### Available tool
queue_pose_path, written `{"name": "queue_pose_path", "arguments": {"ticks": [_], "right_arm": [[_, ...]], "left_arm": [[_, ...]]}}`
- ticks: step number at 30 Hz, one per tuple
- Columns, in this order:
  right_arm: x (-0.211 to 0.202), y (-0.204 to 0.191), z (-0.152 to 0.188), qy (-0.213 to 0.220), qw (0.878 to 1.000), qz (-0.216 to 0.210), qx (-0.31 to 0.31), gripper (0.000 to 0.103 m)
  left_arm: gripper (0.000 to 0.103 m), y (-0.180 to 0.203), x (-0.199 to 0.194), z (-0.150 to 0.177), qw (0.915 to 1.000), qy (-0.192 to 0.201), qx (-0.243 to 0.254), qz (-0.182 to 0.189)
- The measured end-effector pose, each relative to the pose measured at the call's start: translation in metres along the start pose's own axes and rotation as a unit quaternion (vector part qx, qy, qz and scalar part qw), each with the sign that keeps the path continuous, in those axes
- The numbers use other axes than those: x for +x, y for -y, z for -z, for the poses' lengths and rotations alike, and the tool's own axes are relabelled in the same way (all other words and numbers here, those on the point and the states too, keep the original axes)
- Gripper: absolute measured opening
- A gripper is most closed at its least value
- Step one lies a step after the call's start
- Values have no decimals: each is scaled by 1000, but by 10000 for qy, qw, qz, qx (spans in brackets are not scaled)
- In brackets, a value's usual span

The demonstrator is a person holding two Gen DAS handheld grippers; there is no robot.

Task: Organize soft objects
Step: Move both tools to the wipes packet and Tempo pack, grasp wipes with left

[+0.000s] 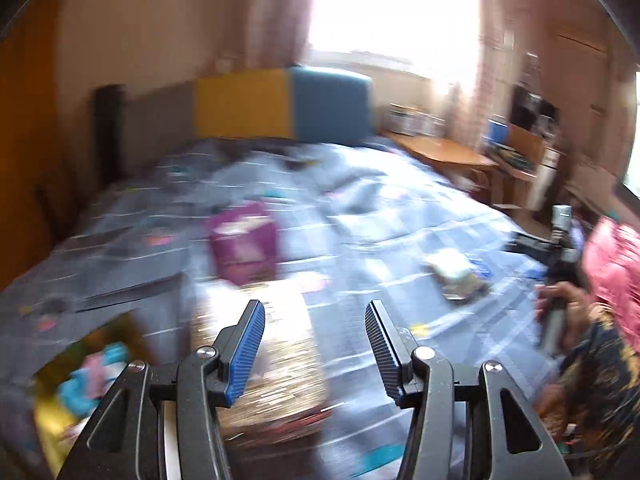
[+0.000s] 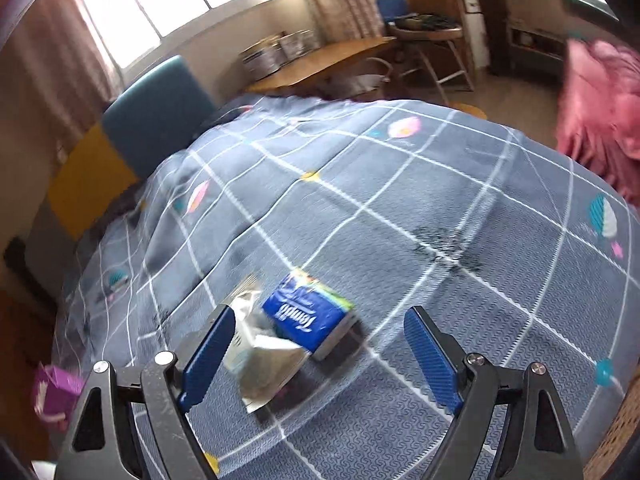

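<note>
1. Now the right gripper (image 2: 320, 354) points forward and down at the bed (image 2: 400, 216); its two blue pads stand wide apart and hold nothing, and none of them touches anything.
2. Between these pads, lying on the bedcover, are a blue Tempo tissue pack (image 2: 310, 314) and a whitish plastic packet (image 2: 266, 364). The packet lies close to the left pad; whether it touches the pad I cannot tell.
3. The tissue pack lies flat, and its long axis runs slantwise from upper left to lower right in the right wrist view; its printed face is up. The packet overlaps the pack's lower left corner.
4. The left gripper (image 1: 316, 350) also tilts down over the bed, pads moderately apart, nothing between them.
5. The left wrist view is blurred. Below the pads lies a flat golden, glittery thing (image 1: 280, 360); farther off stands a purple bag (image 1: 244, 242).
6. At the right edge a hand (image 1: 560, 308) grips a handle, beside pink fabric (image 1: 612, 268).
</note>
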State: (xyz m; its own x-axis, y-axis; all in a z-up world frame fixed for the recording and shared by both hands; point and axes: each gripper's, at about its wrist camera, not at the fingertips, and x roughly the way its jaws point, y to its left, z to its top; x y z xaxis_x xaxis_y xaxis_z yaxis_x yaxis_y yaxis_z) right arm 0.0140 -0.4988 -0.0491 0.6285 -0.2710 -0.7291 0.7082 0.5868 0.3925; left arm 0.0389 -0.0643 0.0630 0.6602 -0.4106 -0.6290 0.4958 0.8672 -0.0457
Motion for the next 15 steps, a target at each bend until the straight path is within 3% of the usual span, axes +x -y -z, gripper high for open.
{"name": "queue_pose_path", "arguments": {"ticks": [3, 7, 10, 15], "right_arm": [[-1, 7, -3, -18, 9998, -18, 184, 88], [1, 10, -1, -132, 9993, -85, 338, 88], [4, 13, 1, -223, 9988, -156, 419, 88], [3, 19, 0, -209, 9975, -275, 617, 88]], "left_arm": [[53, 40, 43, -15, 9972, -424, 32, 611], [53, 93, 103, -25, 9899, -952, 142, 1042], [53, 118, 142, -25, 9804, -1372, -49, 1410], [64, 147, 209, -29, 9688, -1886, -362, 1567]]}}
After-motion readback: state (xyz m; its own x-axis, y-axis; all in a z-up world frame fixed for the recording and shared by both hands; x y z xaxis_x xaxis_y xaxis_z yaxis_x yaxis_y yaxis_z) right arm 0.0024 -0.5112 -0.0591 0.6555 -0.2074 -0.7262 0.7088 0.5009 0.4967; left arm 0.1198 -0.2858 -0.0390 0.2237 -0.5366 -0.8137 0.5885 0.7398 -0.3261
